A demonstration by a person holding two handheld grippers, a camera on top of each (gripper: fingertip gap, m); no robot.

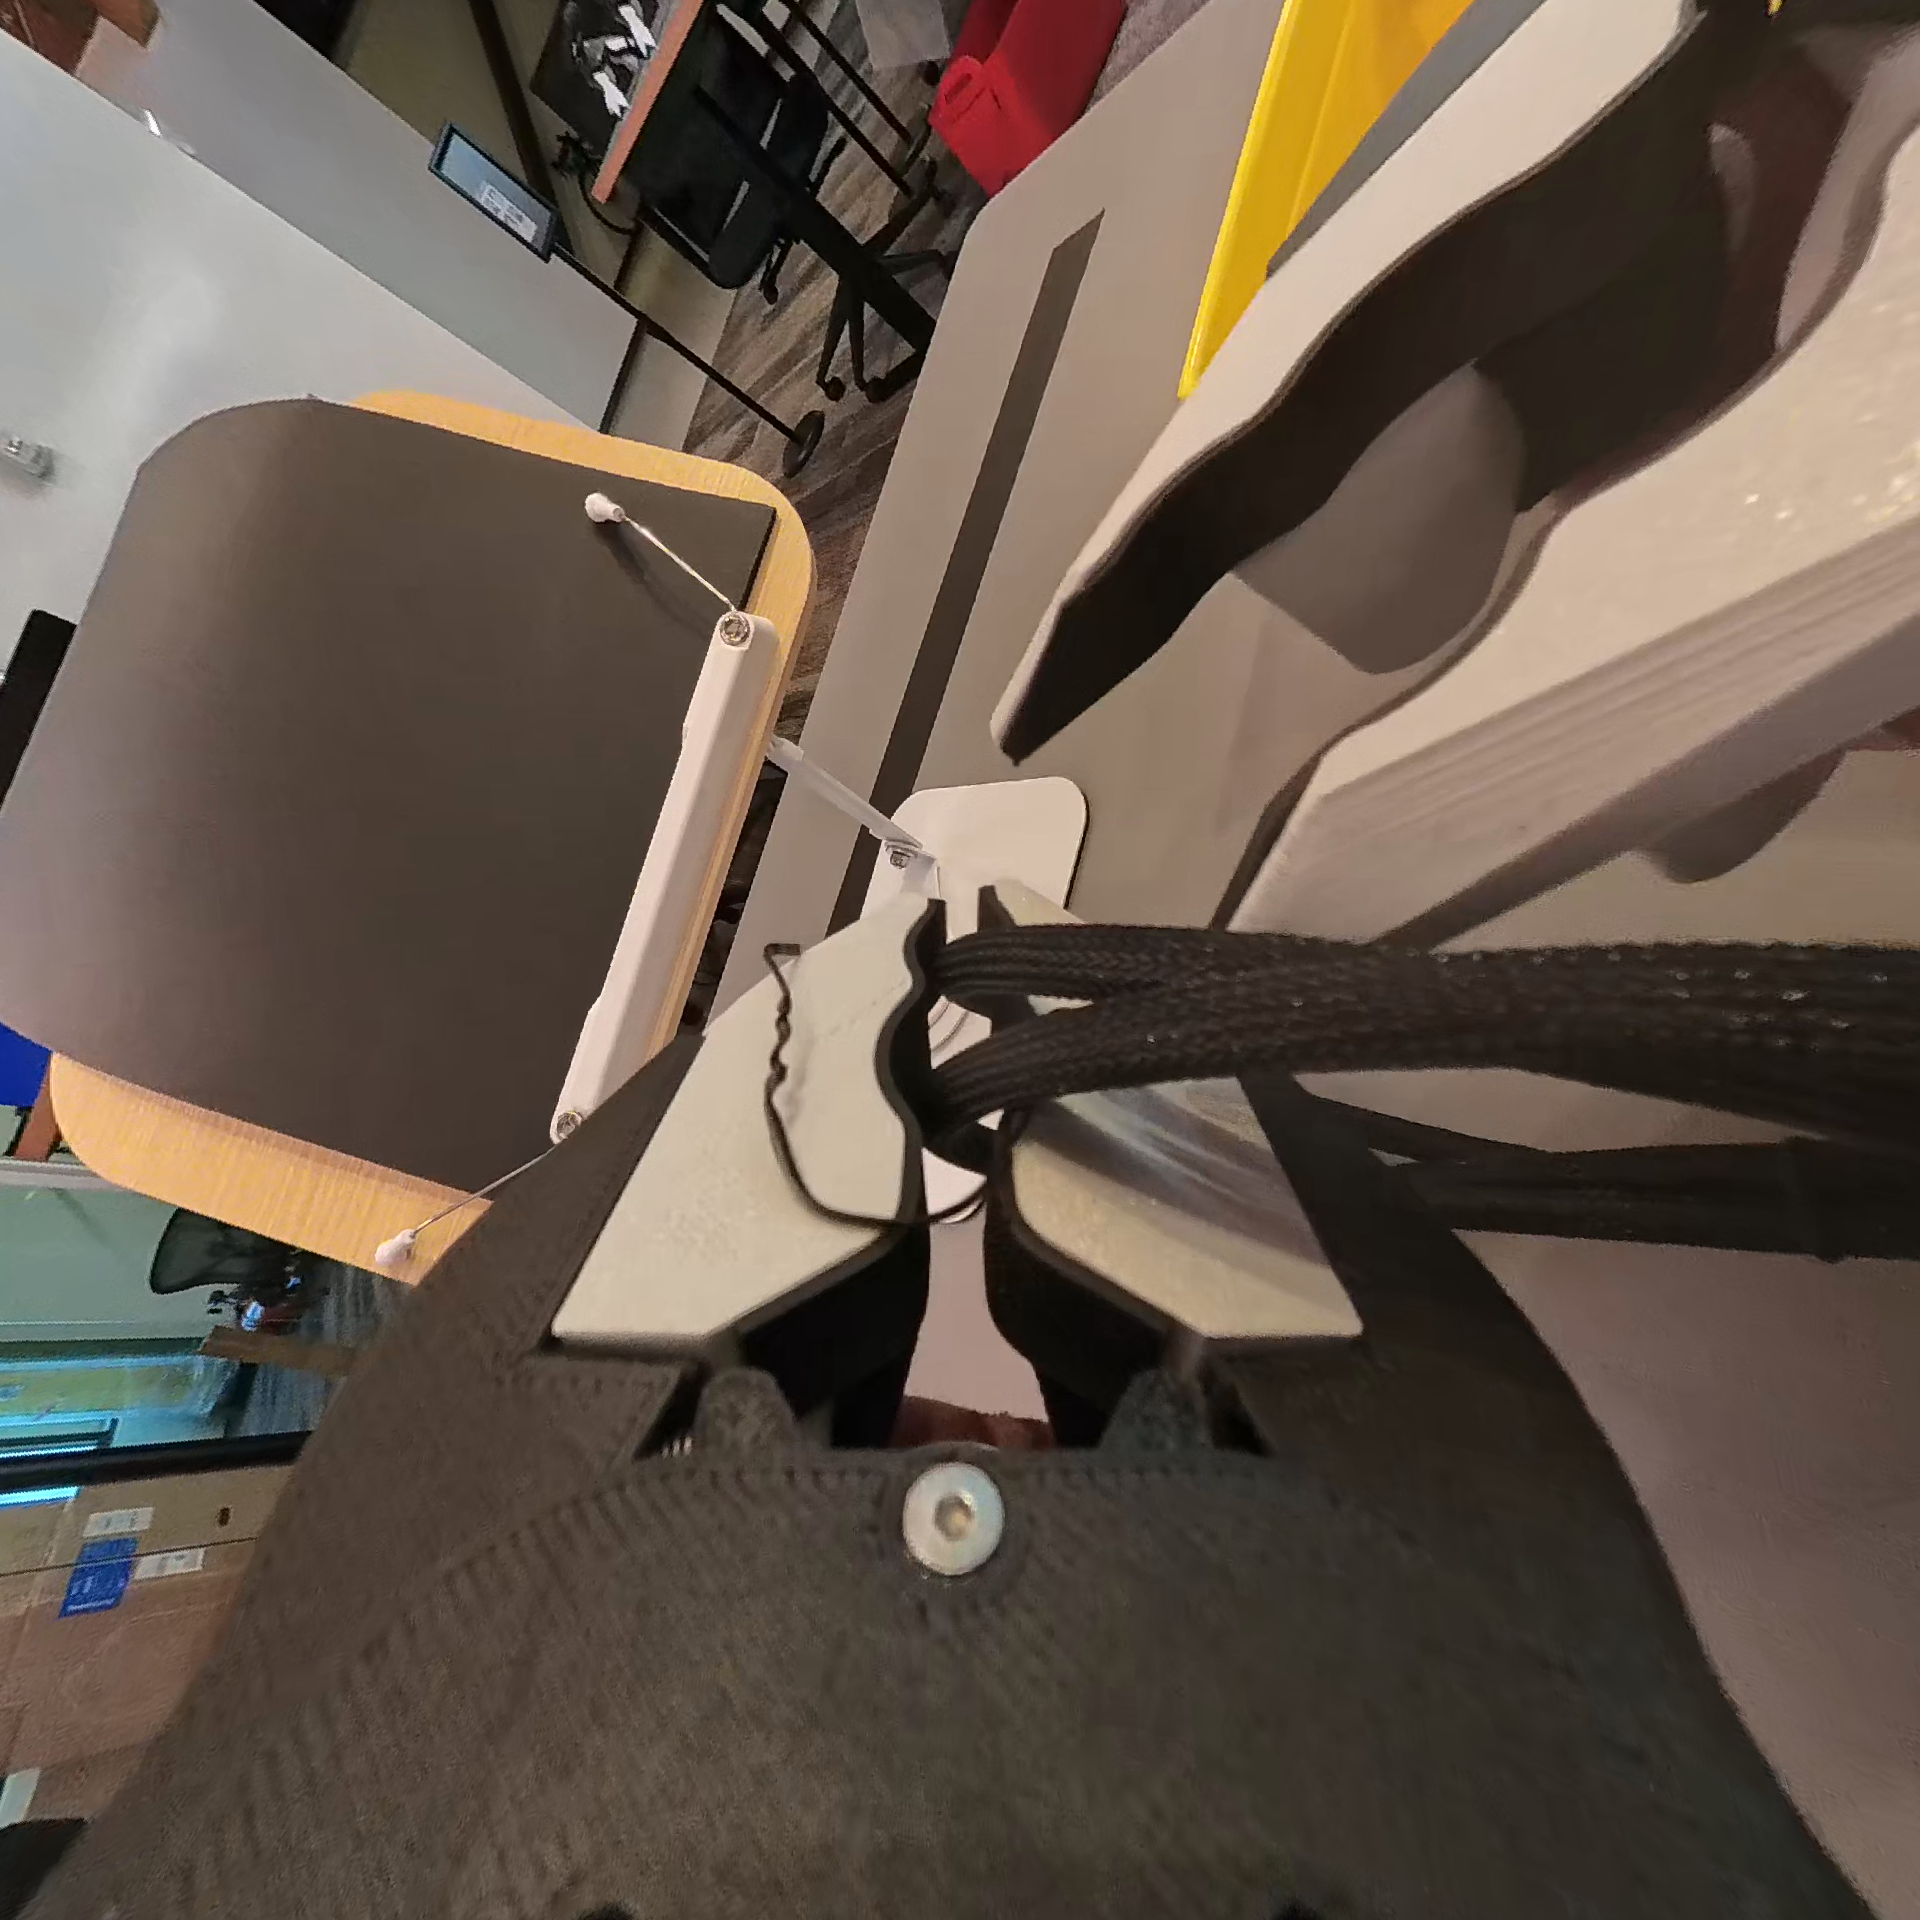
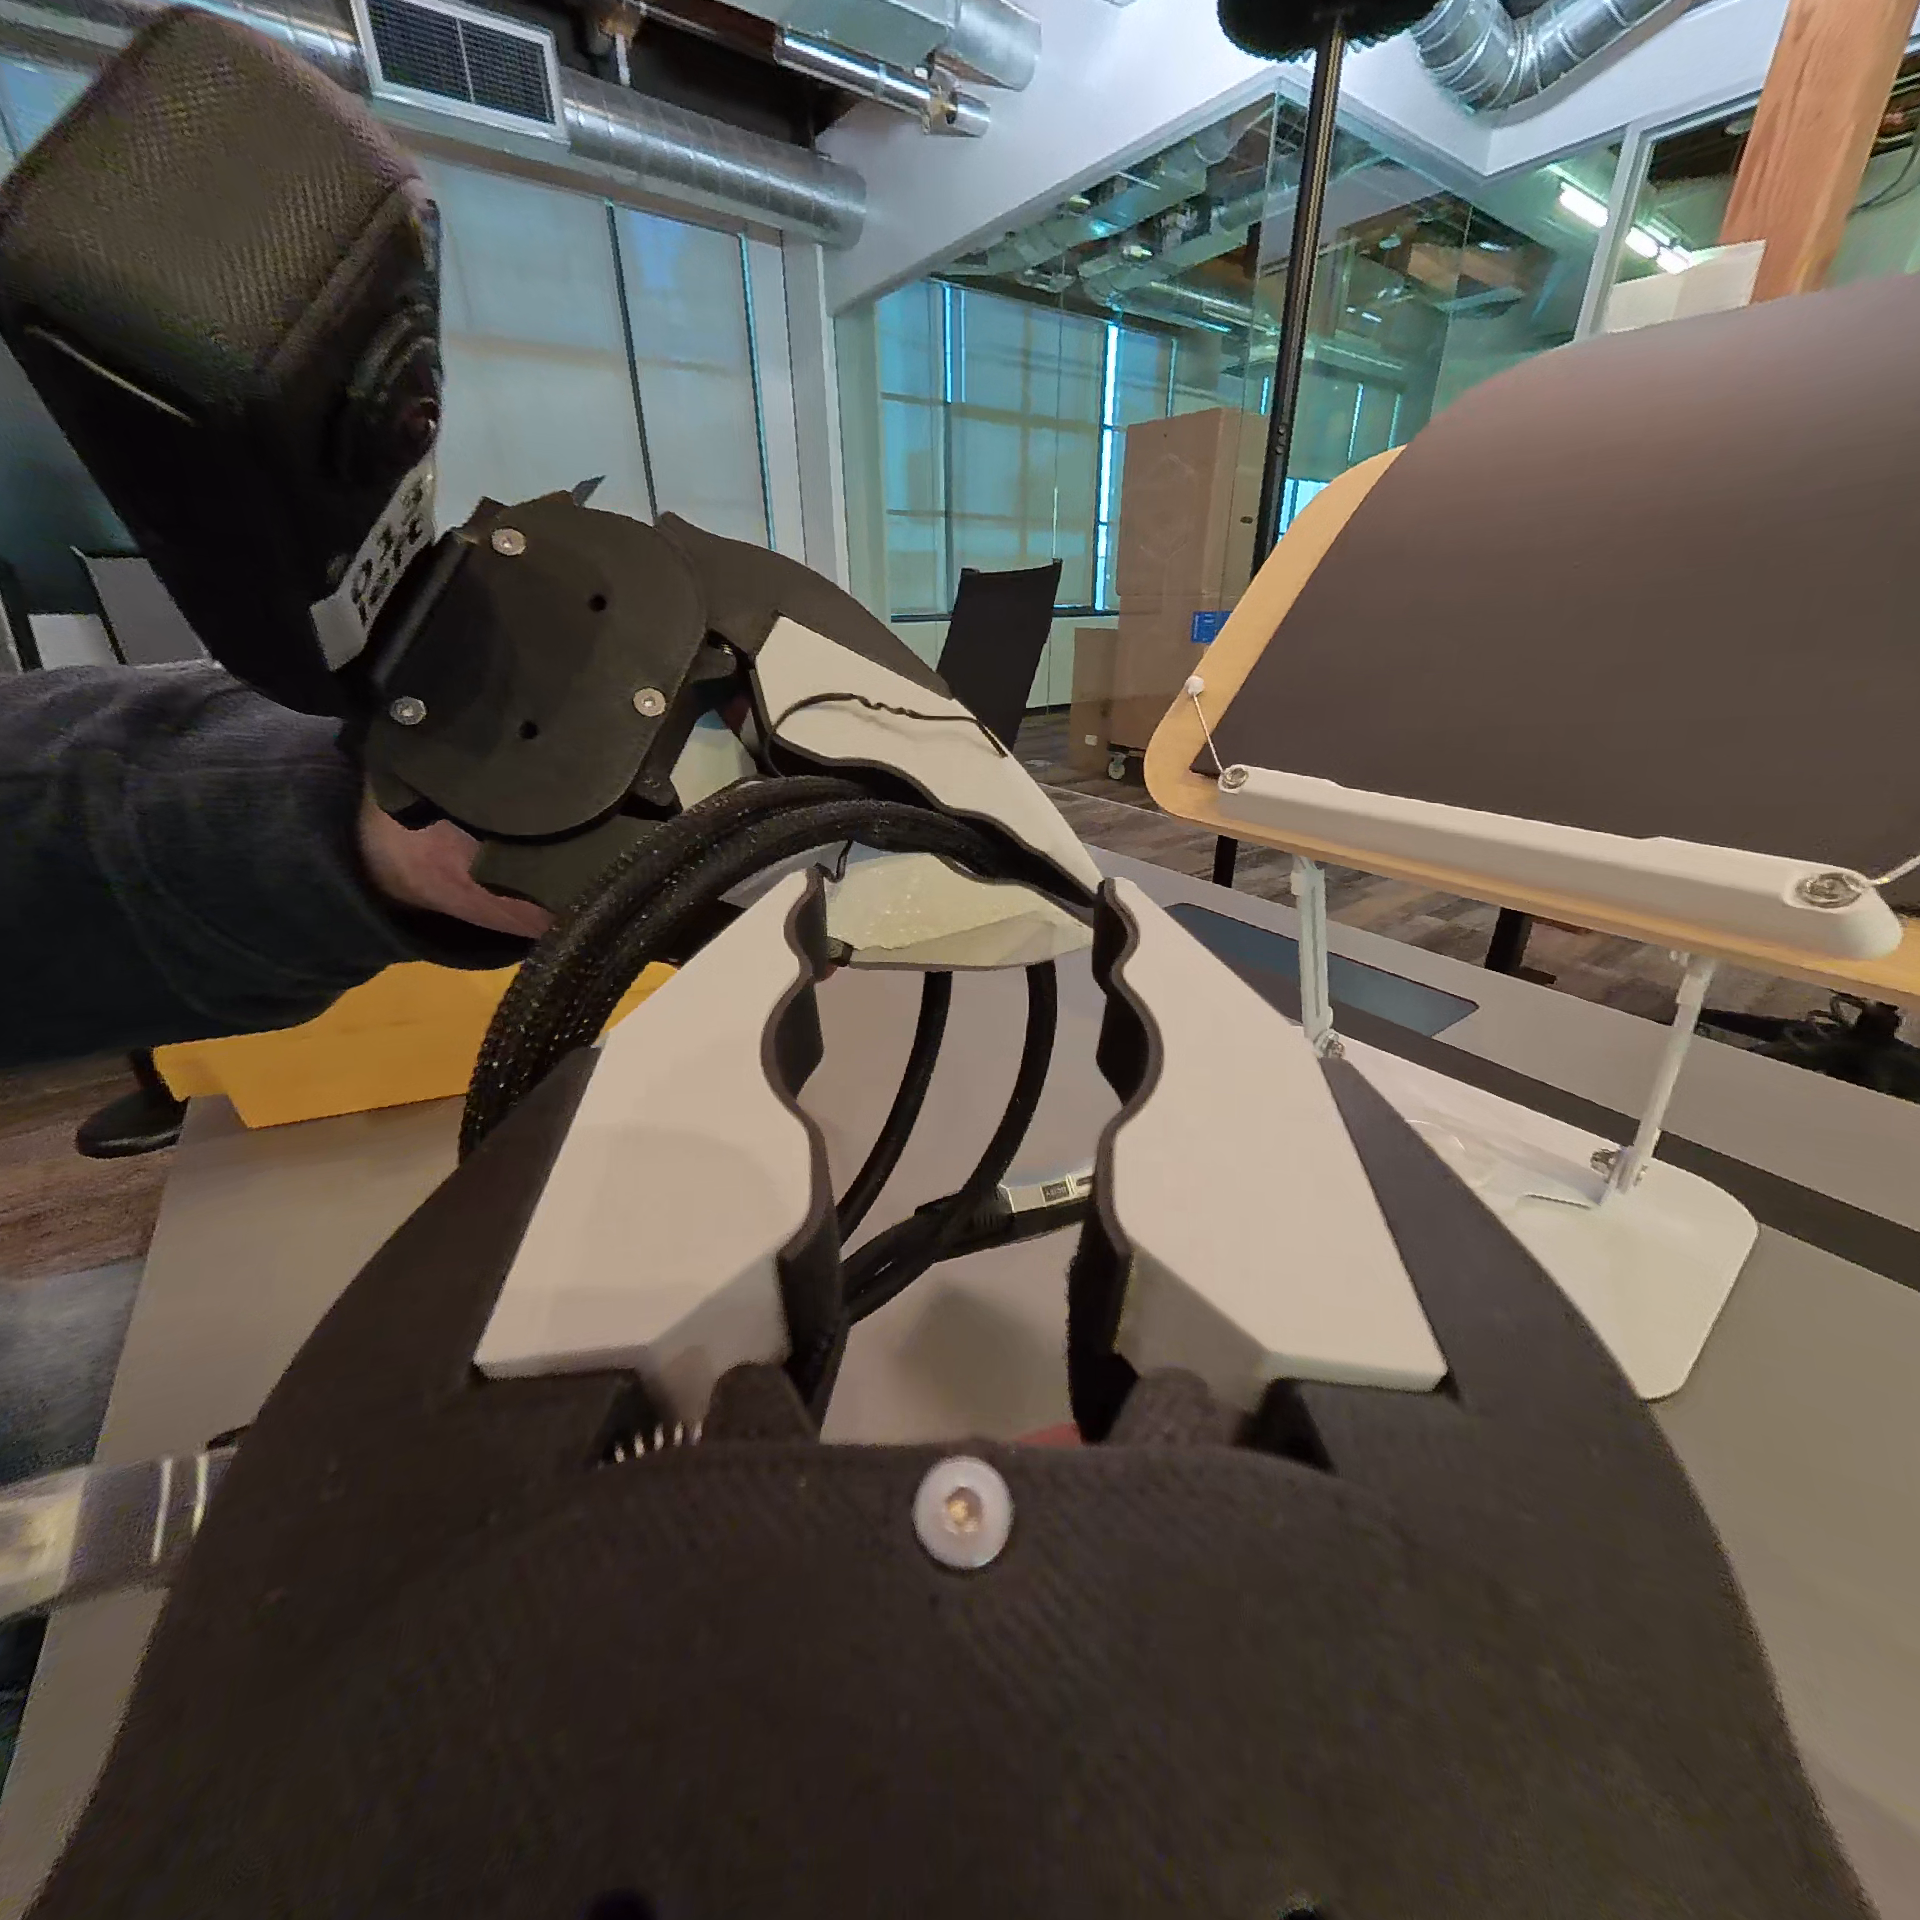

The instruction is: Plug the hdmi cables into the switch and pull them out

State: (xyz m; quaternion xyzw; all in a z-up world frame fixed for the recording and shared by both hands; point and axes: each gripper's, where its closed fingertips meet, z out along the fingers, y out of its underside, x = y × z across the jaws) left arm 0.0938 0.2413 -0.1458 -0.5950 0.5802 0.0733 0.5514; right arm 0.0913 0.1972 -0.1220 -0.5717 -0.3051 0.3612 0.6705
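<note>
My left gripper [image 1: 961,935] has its jaws clenched on the cables [image 1: 1351,997], while my right gripper [image 2: 951,899] hangs released above the desk [image 2: 1818,1507].

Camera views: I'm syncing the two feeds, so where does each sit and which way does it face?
Left wrist view: on the left gripper, shut on the braided cables; right gripper's finger above.
Right wrist view: on the open right gripper, facing the left gripper and a sleeved hand.
Shared: the cables, the board stand.
</note>
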